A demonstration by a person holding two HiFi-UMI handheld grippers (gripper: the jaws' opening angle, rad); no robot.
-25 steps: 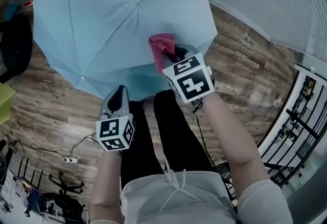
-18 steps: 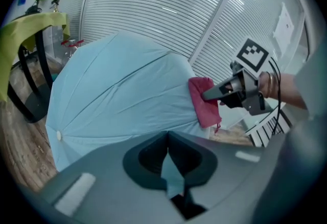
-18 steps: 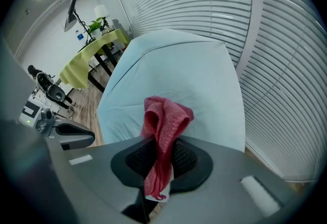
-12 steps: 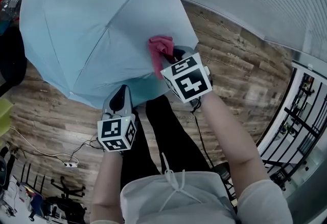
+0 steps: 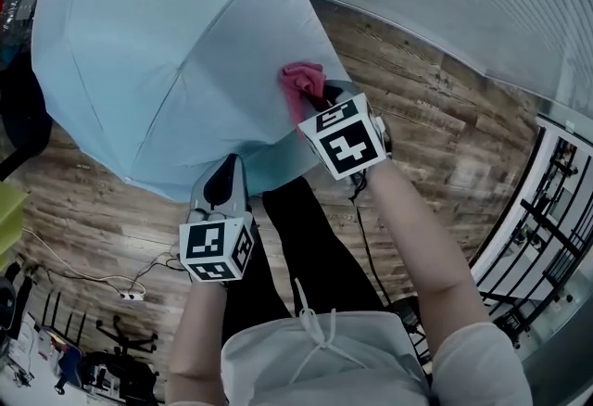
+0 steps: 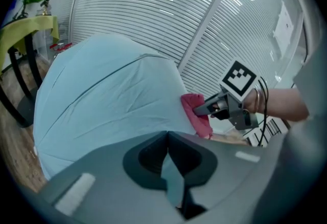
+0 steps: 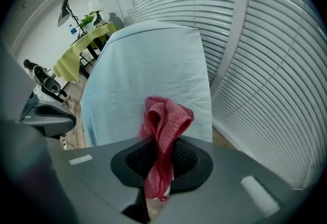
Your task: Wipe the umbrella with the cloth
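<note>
Pinching cloth (image 5: 302, 82) against umbrella (image 5: 167, 52), right tongs (image 7: 158, 154); left tongs (image 6: 167, 164) pinch umbrella.

Both bare forearms reach forward from the torso. The left arm (image 5: 196, 330) is held closer in. Its left gripper (image 5: 220, 183) points ahead with jaws closed on the edge of the umbrella (image 5: 167, 52), a strip of fabric pinched between them. The right arm (image 5: 422, 242) stretches farther out. The right gripper (image 5: 318, 100) has its 2 jaws clamped on the cloth (image 5: 301, 80), which bunches above them.
</note>
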